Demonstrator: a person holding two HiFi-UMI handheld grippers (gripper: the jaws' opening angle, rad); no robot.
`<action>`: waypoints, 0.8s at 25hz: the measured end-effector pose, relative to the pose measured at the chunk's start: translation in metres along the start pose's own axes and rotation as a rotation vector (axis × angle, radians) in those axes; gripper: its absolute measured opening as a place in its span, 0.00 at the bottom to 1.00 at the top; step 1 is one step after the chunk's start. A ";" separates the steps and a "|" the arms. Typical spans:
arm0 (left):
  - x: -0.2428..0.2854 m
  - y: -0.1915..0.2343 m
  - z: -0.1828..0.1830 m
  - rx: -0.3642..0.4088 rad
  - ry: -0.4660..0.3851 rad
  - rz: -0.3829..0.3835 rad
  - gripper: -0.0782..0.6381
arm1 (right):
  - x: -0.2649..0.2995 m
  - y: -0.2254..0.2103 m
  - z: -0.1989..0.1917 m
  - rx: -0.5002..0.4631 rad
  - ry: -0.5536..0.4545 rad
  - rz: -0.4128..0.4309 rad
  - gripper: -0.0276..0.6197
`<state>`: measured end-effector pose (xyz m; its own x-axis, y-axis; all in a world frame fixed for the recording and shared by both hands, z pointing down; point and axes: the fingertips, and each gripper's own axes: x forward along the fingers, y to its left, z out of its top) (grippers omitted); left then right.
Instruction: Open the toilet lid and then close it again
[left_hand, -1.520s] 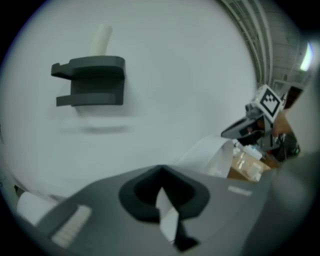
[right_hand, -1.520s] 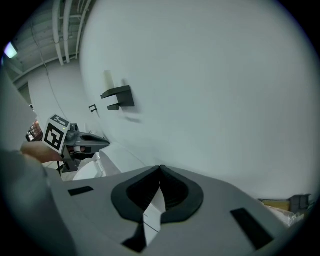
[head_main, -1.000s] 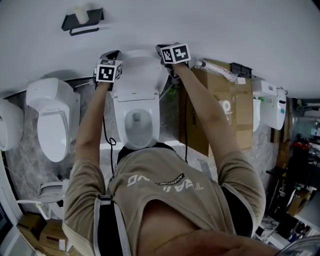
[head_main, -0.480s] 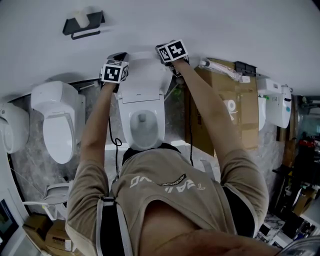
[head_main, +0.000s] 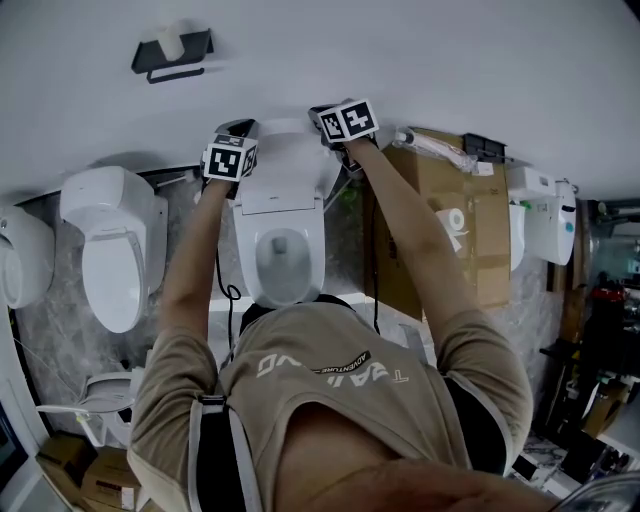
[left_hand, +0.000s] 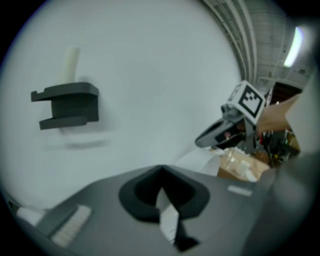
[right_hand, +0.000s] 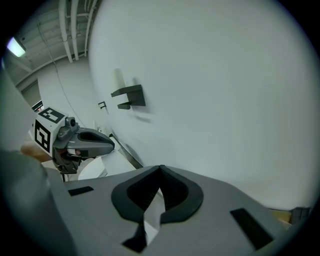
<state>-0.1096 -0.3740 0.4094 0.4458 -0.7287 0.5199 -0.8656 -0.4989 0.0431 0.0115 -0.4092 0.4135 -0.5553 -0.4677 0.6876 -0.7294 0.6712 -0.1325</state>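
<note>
Toilet lid: the white toilet lid (head_main: 285, 165) stands raised at the upper centre of the head view, leaning back towards the white wall (head_main: 450, 60), with a gripper on each of its side edges.
Left gripper: the left gripper (head_main: 238, 140) sits at the lid's left edge. In its own view its jaws are pressed together on a thin white strip of that edge.
Right gripper: the right gripper (head_main: 335, 125) sits at the lid's upper right corner. Its own view shows its jaws pinched on a white sliver of the lid.
Bowl: the open bowl (head_main: 283, 255) lies uncovered just below the lid, at the centre of the frame.
Shelf: a black shelf (head_main: 170, 50) hangs on the wall at upper left, with a pale roll (head_main: 172, 38) standing on it.
Surroundings: a second toilet (head_main: 105, 245) with its lid down is at the left, and cardboard boxes (head_main: 450, 220) are at the right.
</note>
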 end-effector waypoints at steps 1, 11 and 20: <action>-0.002 -0.001 0.000 -0.001 -0.001 0.001 0.12 | -0.002 0.003 0.000 -0.003 0.000 0.008 0.06; -0.026 -0.020 -0.010 0.014 0.016 -0.013 0.12 | -0.005 0.020 -0.016 -0.009 0.121 0.075 0.06; -0.061 -0.045 -0.031 -0.009 0.003 -0.007 0.12 | -0.031 0.056 -0.042 -0.058 0.071 0.094 0.06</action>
<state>-0.1047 -0.2922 0.4025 0.4516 -0.7236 0.5219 -0.8644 -0.4999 0.0549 0.0050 -0.3333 0.4149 -0.5886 -0.3609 0.7234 -0.6503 0.7430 -0.1585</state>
